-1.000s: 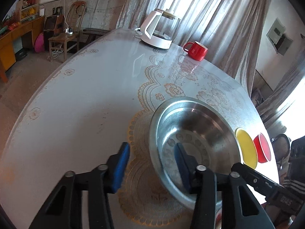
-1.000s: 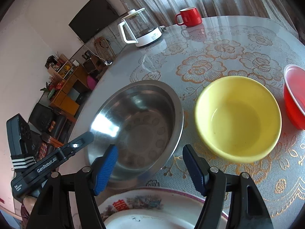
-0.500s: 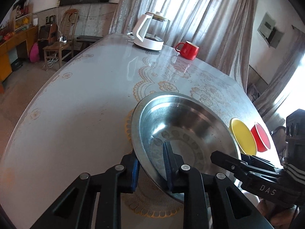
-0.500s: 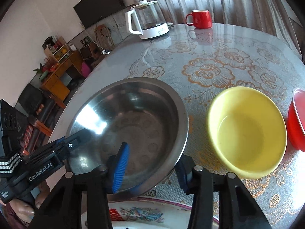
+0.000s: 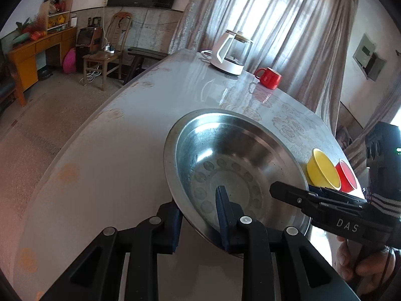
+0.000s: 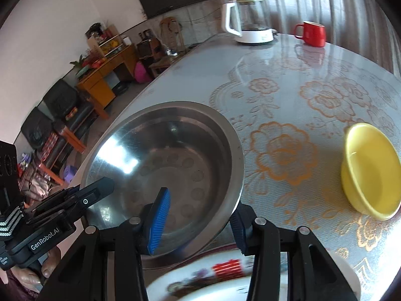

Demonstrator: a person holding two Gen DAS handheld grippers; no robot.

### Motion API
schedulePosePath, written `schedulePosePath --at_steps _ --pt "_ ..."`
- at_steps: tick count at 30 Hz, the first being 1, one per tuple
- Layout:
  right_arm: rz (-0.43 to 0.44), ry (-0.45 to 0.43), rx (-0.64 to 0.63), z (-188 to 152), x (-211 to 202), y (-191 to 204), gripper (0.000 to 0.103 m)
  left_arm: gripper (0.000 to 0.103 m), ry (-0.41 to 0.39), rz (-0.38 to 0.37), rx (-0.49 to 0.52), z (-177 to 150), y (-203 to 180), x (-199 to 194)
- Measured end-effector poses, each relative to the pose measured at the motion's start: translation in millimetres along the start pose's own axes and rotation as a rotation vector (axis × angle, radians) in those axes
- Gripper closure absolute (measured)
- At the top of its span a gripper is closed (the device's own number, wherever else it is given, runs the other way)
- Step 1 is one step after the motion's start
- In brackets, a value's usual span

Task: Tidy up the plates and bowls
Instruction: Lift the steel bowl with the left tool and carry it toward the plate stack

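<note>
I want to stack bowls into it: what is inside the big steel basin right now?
Inside the round stainless steel basin there is only one blue pad of each tool clamping its rim; no dish. The near part of its floor is hidden behind the tool fingers.

The left gripper [image 5: 199, 215] pinches the steel basin's [image 5: 233, 165] near rim at lower centre, yellow bowl [image 5: 323, 168] far right.

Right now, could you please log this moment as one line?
left gripper: shut on steel bowl rim | right gripper: shut on rim | plate: below

Silver bowl [image 6: 175, 150]; yellow bowl [image 6: 371, 170]; gold-floral tablecloth [image 6: 283, 150].
</note>
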State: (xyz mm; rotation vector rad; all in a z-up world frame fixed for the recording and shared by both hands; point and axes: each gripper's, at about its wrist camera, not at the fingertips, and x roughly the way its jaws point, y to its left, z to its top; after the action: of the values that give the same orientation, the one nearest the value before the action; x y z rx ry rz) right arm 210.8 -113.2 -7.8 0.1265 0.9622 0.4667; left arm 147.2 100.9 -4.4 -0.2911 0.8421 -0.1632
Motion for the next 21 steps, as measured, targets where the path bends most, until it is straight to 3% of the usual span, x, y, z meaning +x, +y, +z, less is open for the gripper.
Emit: schedulePosePath --at_steps 10,21 --pt "0.09 0.042 -0.114 -23.8 -4.1 42.1 0.057 0.076 -0.001 -0.004 -0.089 -49.3 33.1 -47.1" --pt "0.131 0.075 -0.18 -64.1 -21.6 81.9 0.057 0.076 -0.023 0.002 -0.088 -81.8 44.9 -81.1"
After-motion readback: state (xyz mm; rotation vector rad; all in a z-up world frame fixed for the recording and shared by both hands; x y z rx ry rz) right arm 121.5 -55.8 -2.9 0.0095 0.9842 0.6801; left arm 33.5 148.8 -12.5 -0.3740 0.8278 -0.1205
